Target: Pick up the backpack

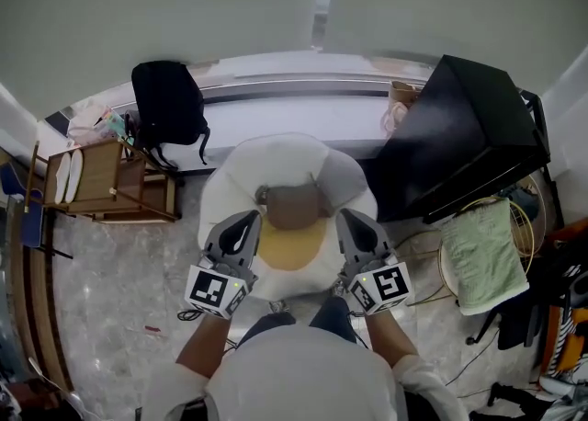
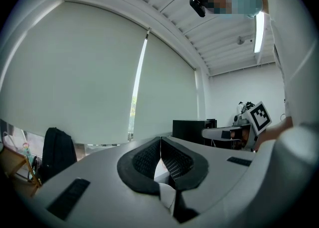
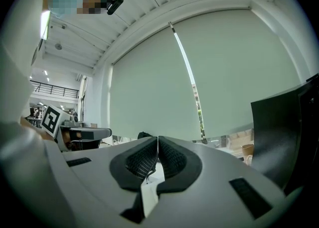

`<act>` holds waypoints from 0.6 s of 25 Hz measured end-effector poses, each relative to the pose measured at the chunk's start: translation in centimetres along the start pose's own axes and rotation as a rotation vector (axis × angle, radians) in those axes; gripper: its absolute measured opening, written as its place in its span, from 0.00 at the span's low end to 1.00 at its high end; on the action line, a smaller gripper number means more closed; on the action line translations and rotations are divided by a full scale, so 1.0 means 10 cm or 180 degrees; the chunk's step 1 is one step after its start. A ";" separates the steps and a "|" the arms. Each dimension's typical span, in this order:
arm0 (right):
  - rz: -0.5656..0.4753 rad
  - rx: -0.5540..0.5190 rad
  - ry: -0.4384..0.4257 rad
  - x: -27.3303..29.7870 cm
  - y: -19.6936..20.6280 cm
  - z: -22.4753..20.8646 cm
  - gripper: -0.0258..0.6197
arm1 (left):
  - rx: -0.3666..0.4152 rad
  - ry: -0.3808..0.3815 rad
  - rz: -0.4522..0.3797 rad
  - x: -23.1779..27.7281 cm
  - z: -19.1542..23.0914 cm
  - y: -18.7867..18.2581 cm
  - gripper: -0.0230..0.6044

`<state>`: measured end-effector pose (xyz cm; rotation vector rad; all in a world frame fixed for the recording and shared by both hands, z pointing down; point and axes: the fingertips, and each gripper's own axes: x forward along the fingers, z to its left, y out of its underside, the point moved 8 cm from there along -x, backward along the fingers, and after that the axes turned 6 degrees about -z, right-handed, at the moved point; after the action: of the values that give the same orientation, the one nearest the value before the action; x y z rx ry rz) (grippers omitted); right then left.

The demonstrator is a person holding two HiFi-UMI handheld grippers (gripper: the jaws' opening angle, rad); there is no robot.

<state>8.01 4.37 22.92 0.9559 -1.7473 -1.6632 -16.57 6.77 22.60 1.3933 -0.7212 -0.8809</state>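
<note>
**Backpack by the window, both grippers closed and clear of it**

The black backpack (image 1: pixel 168 105) stands upright by the window ledge (image 1: pixel 294 114), at the upper left of the head view, just above a wooden rack (image 1: pixel 110 185). Both tools hang well apart from it over a white cushion (image 1: pixel 276 157). The left gripper (image 1: pixel 244 221) is the nearer one, with the right gripper (image 1: pixel 355 221) beside it. Each has its jaws pressed together with nothing between them.

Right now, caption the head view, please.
Left tongs and right tongs shut over a white beanbag; black backpack stands by the ledge.
</note>
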 end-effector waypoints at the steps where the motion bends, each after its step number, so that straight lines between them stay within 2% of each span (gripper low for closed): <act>1: 0.0000 -0.0004 -0.0027 0.03 0.01 -0.04 0.09 | -0.0001 -0.0026 0.0000 0.03 0.01 0.02 0.09; 9: 0.0041 -0.0048 -0.0332 0.31 0.06 -0.43 0.09 | -0.0007 -0.0296 0.0046 0.40 -0.03 0.16 0.09; 15: 0.0112 -0.0020 -0.0375 0.48 0.22 -0.70 0.09 | -0.0069 -0.0412 0.0033 0.66 0.02 0.31 0.09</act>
<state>10.34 -3.77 25.29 0.8344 -1.8236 -1.7326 -13.11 0.88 25.22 1.3211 -0.8142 -0.9746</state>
